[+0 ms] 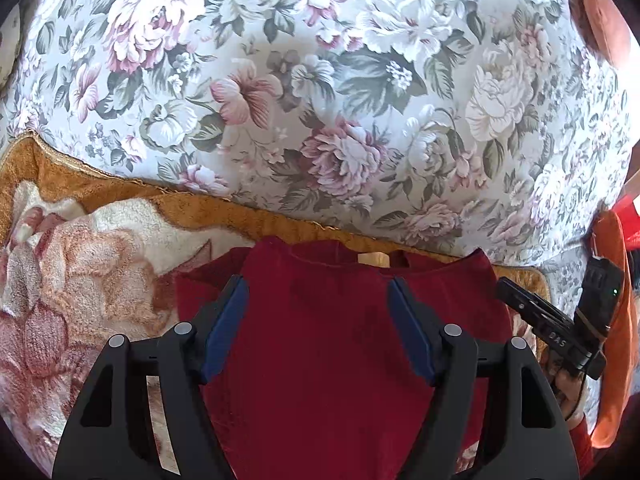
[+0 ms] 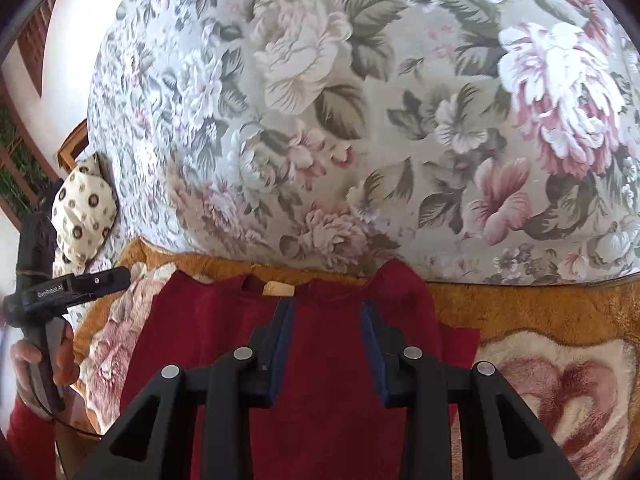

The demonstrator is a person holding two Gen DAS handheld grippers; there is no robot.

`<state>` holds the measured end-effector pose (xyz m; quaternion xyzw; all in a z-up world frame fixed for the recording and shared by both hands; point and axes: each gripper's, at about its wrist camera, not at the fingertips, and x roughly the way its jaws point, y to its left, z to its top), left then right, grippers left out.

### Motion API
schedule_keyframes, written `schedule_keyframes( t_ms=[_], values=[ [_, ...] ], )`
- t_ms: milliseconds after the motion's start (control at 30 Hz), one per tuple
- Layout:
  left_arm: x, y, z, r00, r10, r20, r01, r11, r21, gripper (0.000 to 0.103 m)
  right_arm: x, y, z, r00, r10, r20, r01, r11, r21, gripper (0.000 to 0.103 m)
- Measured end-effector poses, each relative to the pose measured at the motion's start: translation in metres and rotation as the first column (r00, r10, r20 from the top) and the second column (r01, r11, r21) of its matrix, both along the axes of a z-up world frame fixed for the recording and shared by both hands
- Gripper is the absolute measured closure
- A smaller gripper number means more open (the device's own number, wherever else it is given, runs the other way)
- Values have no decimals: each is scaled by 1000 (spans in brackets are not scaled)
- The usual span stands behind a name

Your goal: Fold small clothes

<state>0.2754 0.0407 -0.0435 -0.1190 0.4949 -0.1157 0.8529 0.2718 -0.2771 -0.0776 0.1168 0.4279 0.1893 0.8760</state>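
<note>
Left tongs (image 1: pixel 316 320) are hovering apart, gripping nothing, over the red garment (image 1: pixel 332 380) lying on the fleece blanket (image 1: pixel 100 248) (apparently released to settle). Right tongs (image 2: pixel 326 336) are likewise hanging parted above it.

The shirt (image 1: pixel 328 320) lies on a blanket (image 1: pixel 80 264), the floral sheet (image 1: pixel 320 100) behind it.
</note>
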Motion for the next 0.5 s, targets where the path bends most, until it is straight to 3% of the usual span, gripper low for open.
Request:
schedule_keyframes(
  t_ms=[167,267,333,500],
  values=[
    [2,-16,-37,998,25,-58,-23,999,33,31,16,16,-35,997,-15,-76,1,984,-181,71],
    [10,-8,-65,991,83,-106,-76,994,74,31,20,7,-47,995,-62,-75,39,959,-279,74],
    [15,0,-78,986,105,-130,-98,994,57,31,22,-5,-51,993,-98,-71,74,956,-284,78],
    [14,4,-75,987,110,-116,-107,994,34,31,25,-15,-53,990,-112,-84,88,964,-249,79]
  ],
)
